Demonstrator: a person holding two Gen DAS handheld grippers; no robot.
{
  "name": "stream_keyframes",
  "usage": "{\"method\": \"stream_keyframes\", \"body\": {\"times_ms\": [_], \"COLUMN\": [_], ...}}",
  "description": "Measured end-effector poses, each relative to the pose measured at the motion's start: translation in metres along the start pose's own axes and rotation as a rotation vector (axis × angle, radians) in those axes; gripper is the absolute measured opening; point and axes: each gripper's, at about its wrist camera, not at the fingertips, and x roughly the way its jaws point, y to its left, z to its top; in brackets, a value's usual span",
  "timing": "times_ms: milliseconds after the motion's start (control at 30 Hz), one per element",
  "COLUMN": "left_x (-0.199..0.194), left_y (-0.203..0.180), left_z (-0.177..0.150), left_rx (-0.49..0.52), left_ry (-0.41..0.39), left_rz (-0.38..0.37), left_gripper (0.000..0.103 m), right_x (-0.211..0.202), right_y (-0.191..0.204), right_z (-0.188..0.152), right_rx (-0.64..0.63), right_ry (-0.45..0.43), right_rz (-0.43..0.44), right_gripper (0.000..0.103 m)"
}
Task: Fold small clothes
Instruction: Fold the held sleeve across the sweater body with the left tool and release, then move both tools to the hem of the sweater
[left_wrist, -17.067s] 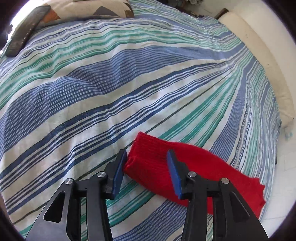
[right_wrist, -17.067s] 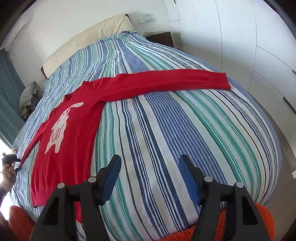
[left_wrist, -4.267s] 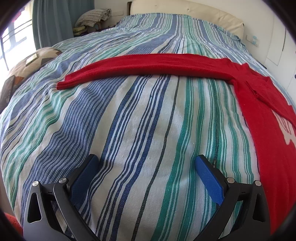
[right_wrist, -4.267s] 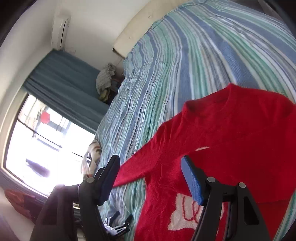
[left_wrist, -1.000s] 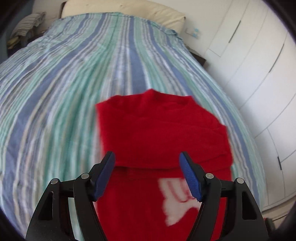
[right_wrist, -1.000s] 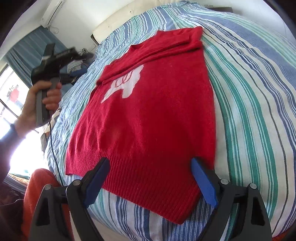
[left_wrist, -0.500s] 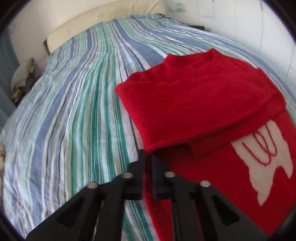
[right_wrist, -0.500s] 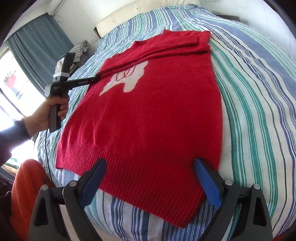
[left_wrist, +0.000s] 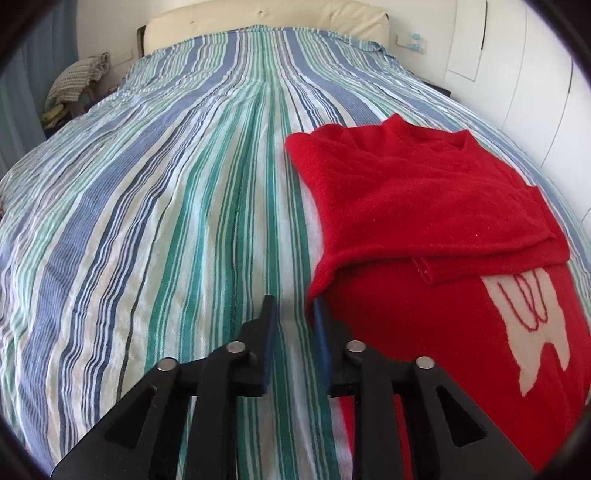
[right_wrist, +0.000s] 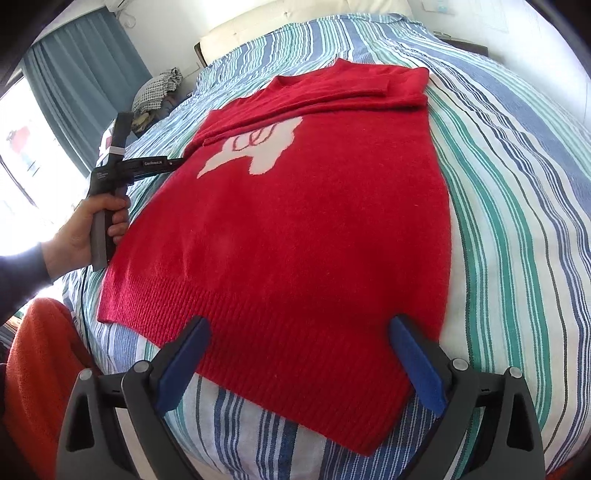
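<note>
Bedding in blue, green and white stripes covers the bed (right_wrist: 517, 177), a cream headboard (left_wrist: 258, 18) at its far end. Spread flat on it lies the red sweater (right_wrist: 295, 229) — both sleeves folded across the chest, a white motif (right_wrist: 258, 151) showing below them, ribbed hem nearest. Right gripper (right_wrist: 299, 358) hovers over the hem's near right part, jaws spread wide. Left gripper (left_wrist: 293, 314) sits at the sweater's left edge below the folded sleeve — jaws slightly parted, holding nothing, the right one just beside the cloth.
</note>
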Motion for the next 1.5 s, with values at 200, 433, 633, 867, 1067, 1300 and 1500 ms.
{"method": "stream_keyframes", "body": {"times_ms": [200, 433, 633, 867, 1067, 1300, 1500], "left_x": [-0.065, -0.138, -0.171, -0.189, -0.202, -0.211, -0.187], "left_y": [0.015, 0.018, 0.015, 0.020, 0.009, 0.014, 0.019], "left_z": [-0.050, -0.127, -0.111, -0.125, -0.128, -0.140, -0.146], "left_rx": [-0.119, -0.273, -0.287, -0.383, -0.341, -0.339, -0.361], "left_ry": [-0.010, -0.056, -0.121, -0.130, -0.138, -0.138, -0.070], "left_rz": [0.007, -0.069, -0.140, -0.208, -0.184, -0.140, -0.105], "left_gripper": [0.079, 0.091, 0.091, 0.094, 0.094, 0.094, 0.094], "right_x": [-0.008, -0.039, -0.077, -0.115, -0.115, -0.114, -0.109], "right_y": [-0.003, -0.008, 0.004, 0.019, 0.010, 0.001, -0.019], "right_z": [0.000, -0.003, -0.006, -0.013, -0.018, -0.018, -0.016], "right_rx": [0.037, 0.128, 0.135, 0.136, 0.177, 0.217, 0.280], "right_ry": [-0.007, -0.079, -0.147, -0.193, -0.208, -0.238, -0.246], "right_rz": [0.022, 0.002, -0.057, -0.063, -0.068, -0.055, -0.085], "right_gripper": [0.096, 0.096, 0.096, 0.096, 0.096, 0.096, 0.096]}}
